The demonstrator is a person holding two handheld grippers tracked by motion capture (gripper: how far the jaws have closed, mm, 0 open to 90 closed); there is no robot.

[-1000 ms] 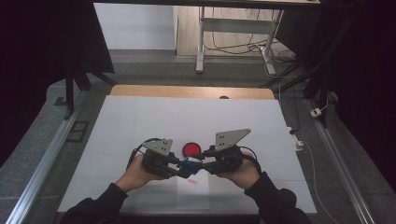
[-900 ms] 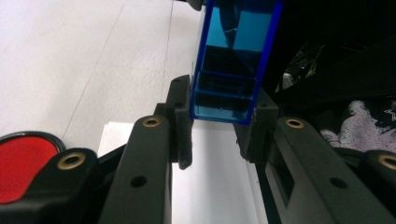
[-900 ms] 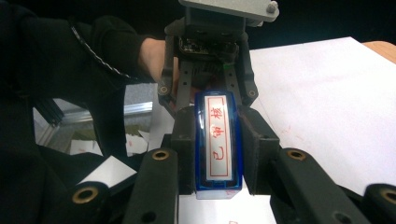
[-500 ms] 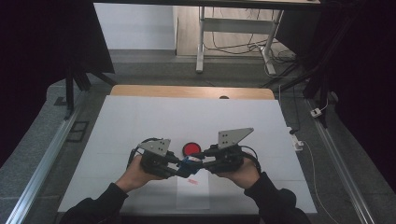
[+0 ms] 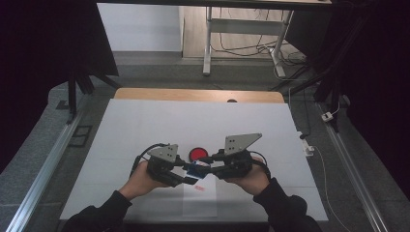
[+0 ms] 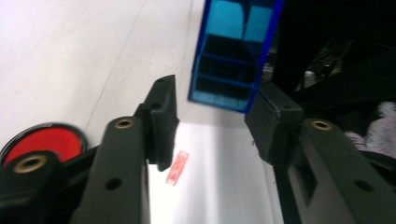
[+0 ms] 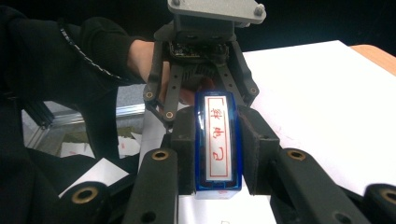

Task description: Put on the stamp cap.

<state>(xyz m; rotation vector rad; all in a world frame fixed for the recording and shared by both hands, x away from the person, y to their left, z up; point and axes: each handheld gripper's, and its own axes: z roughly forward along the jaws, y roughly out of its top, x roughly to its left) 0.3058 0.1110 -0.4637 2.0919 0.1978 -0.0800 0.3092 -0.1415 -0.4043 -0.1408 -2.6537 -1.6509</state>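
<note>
A blue see-through stamp [image 7: 217, 144] with a white label of red characters lies clamped between the jaws of my right gripper [image 7: 217, 126]. In the high view the stamp [image 5: 195, 169] hangs just above the table between both grippers. My left gripper [image 6: 212, 116] faces it; its jaws have just been opening. The stamp's far end [image 6: 233, 51] now sits between the tips, clear of both pads. From above, the left gripper [image 5: 189, 175] and right gripper [image 5: 204, 169] meet tip to tip near the table's front.
A round red ink pad [image 5: 197, 154] sits just behind the grippers. Under them lies a white sheet [image 5: 200, 205] with a red imprint [image 5: 198, 187]. The white table top [image 5: 145, 125] stretches behind, with metal rails on both sides.
The left gripper's jaws have spread apart from the stamp's end. Both hands and the stamp have stayed where they were.
</note>
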